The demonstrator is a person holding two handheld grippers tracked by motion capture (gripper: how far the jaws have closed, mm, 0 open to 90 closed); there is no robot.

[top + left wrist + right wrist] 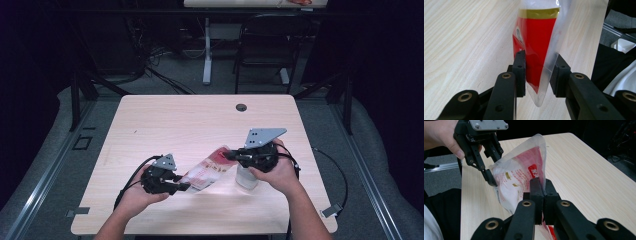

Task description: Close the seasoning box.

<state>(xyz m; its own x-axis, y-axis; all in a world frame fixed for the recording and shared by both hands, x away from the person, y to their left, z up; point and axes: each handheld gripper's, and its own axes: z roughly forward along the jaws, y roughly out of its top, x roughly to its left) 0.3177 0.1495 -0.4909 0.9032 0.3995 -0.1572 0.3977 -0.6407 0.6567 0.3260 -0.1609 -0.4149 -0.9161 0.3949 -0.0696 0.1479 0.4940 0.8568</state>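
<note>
Above the table (150, 120), pouch (207, 170) clamped between both grippers' jaws

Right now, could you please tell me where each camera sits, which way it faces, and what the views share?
High view: above the person's side, looking forward and down on the table; both forearms and hands enter from below.
Left gripper view: rides the left gripper, looking along its jaws at the plastic bag between them.
Right gripper view: rides the right gripper, jaws clamped on the bag's edge; the left gripper and its hand show beyond.
Shared: all three show the bag and the table.
</note>
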